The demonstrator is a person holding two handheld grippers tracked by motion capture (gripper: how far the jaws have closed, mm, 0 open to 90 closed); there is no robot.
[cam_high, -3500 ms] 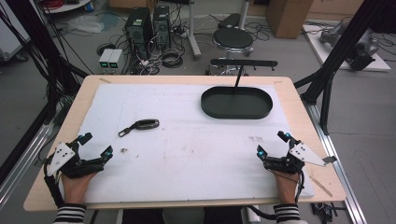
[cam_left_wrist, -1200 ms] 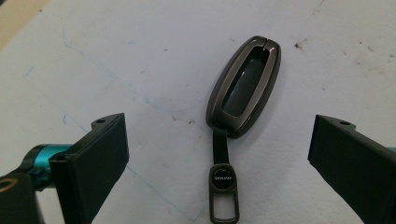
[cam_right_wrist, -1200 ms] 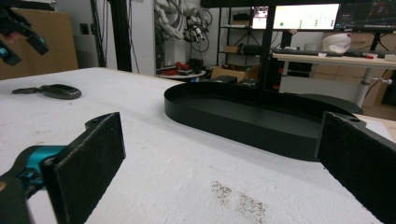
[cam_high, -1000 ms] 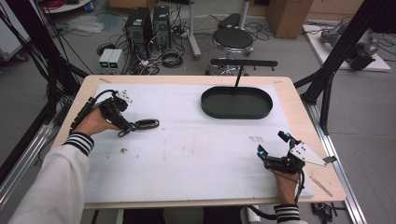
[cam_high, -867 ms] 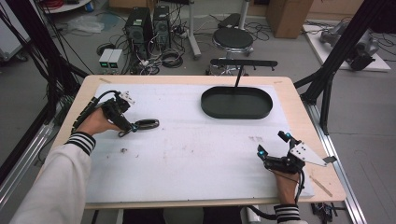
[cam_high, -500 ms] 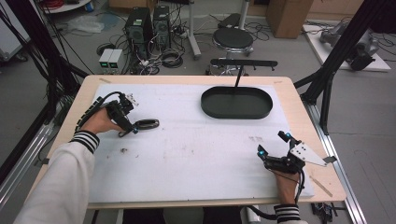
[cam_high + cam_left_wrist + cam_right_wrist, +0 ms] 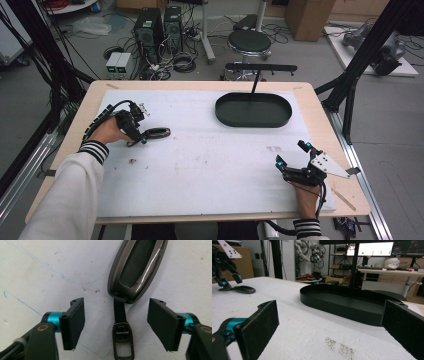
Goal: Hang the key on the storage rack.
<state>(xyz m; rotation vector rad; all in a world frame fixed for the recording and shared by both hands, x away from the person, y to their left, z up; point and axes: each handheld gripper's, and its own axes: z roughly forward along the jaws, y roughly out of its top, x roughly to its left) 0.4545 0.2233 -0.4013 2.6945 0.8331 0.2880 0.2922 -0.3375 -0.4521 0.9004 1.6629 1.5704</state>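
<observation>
Left gripper (image 7: pixel 141 136) had moved up to the key fob (image 7: pixel 157 132) at the left of the white mat (image 7: pixel 200 165); its jaws had just been closing, strap (image 7: pixel 120 312) between them, pads not yet touching. A pickup appeared imminent. Black tray (image 7: pixel 253 110) stood well apart. Right gripper (image 7: pixel 292 159) rested released. The fob's far end was cut off in the left gripper view.

On the counter (image 7: pixel 200 170), the key fob (image 7: pixel 156 133) lies at the left side, its strap (image 7: pixel 120 311) between the jaws of the left tongs (image 7: pixel 136 133). The oval tray (image 7: pixel 253 110) sits toward the far right. The right tongs (image 7: pixel 292 156) rest near the front right corner, well apart from the tray.
</observation>
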